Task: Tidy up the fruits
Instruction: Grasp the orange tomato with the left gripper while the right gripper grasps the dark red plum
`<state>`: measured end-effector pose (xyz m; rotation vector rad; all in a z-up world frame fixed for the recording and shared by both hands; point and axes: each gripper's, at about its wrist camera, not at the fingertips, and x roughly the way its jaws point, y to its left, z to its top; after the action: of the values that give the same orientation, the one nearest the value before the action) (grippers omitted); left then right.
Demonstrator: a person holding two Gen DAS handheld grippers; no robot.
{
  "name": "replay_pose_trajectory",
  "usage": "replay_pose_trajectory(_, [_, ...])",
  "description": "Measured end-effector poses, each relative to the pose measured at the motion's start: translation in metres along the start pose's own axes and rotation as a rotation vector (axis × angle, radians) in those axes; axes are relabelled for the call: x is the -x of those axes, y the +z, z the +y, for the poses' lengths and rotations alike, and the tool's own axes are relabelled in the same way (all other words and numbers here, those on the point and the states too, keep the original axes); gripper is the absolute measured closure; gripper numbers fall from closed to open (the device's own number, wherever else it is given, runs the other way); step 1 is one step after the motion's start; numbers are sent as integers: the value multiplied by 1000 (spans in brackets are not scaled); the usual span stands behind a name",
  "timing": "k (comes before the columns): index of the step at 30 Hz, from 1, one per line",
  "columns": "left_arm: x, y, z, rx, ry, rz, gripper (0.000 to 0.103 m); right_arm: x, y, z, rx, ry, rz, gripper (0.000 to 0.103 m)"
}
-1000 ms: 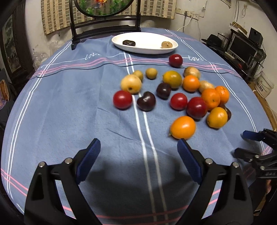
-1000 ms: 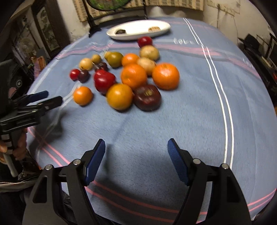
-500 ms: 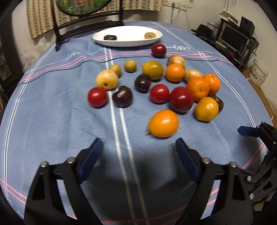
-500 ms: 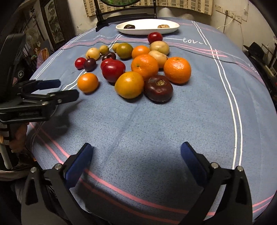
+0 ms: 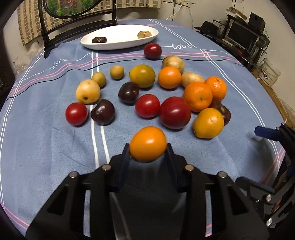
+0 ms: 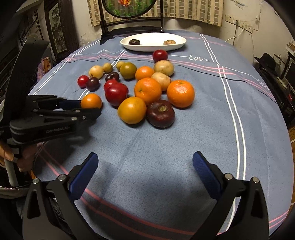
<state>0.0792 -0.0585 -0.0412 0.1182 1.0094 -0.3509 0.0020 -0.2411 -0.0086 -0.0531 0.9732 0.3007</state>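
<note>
Low centre of left wrist view: my left gripper (image 5: 148, 153) pinching orange tomato (image 5: 148, 143) near fingertips — smooth skin, may squirt toward red apple (image 5: 175, 112). Right gripper (image 6: 145, 166) spread, idle.

We see a round table under a blue tablecloth (image 6: 193, 129) with white and pink stripes and "love" lettering. At 12 o'clock stands a dark wooden stand (image 6: 129, 20) holding an oval painted screen, with a checked curtain (image 6: 193, 11) behind it. At 2 o'clock, wall sockets (image 6: 239, 24); at 10 o'clock, a framed picture (image 6: 57, 31). In the left wrist view, a monitor (image 5: 241, 35) sits at 2 o'clock, a white bucket (image 5: 270, 72) below.
</note>
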Motion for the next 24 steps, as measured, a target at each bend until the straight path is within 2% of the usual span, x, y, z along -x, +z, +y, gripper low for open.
replay_pose_trajectory(5, [8,-1,7,27,-15,4,65,1,6,-10,-23,-5,-26,1])
replay_pose_trajectory(9, [17,0,15,43,14,-21,64,-4,11,-8,19,-45,-6,3])
replay_pose_trajectory(10, [18,0,17,50,18,-22,64,-7,12,-8,33,-56,10,4])
replay_pose_trajectory(12, [18,-1,21,62,30,-21,64,-13,14,-7,58,-86,34,14])
replay_pose_trajectory(15, [17,-2,26,76,33,-14,64,-18,16,-12,61,-108,49,18])
replay_pose_trajectory(19, [16,-3,28,76,35,-7,64,-24,22,-16,63,-104,55,23])
replay_pose_trajectory(23, [16,-4,29,76,33,-7,64,-34,31,-16,56,-68,63,38])
replay_pose_trajectory(24, [15,-4,29,78,33,-5,64,-36,33,-16,52,-58,65,39])
